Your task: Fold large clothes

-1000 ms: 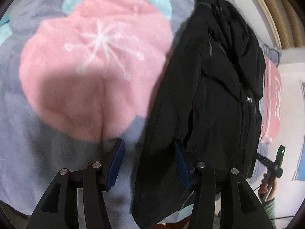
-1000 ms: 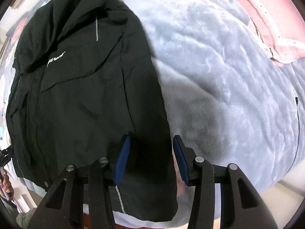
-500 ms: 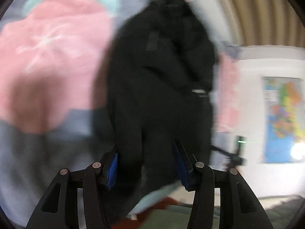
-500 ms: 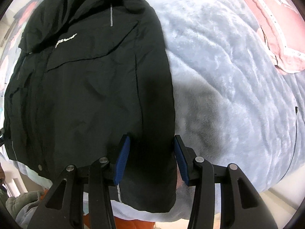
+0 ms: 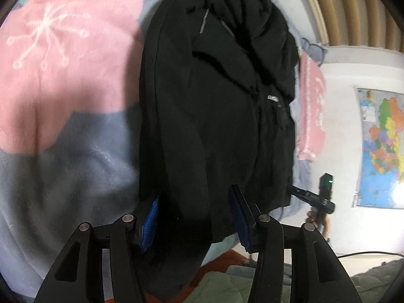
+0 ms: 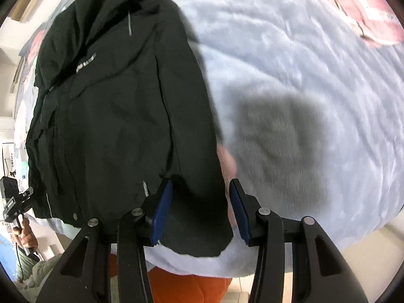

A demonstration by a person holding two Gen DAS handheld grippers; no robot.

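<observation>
Though poised over the near hem of the black jacket [image 5: 214,113], grips nothing yet on either side. Left claw [image 5: 194,197] parted, with the hem's left corner loose between the pads. Right claw [image 6: 200,184] likewise parted, astride the right corner [image 6: 197,222]. Lies lengthwise on the bed's blanket [image 5: 63,171], that jacket: hood end far, hem right at the near edge, front up, zip line and a small pale logo showing.

Likely slips, judged from here:
- Closing too shallow and pinching only the top layer, with the layers peeling apart and a crooked fold as the result.
- Closing too deep and catching fleece along with the hem, dragging the blanket up too.
- Lifting one corner ahead of the other, skewing the whole length.
- Sliding off the bed edge once raised, given how near the hem sits to the drop.

Looks thin and slick, a woven shell with a faint sheen and sharp creases, bulkier and rumpled at the hood. Carries narrow reflective strips and snap buttons near the hem [image 6: 74,216]. Beneath it, plush and deep-piled: grey-blue fleece [image 6: 303,75] with a big rounded pink patch [image 5: 63,70] stitched with white lines, soft enough to snag a pad.
</observation>
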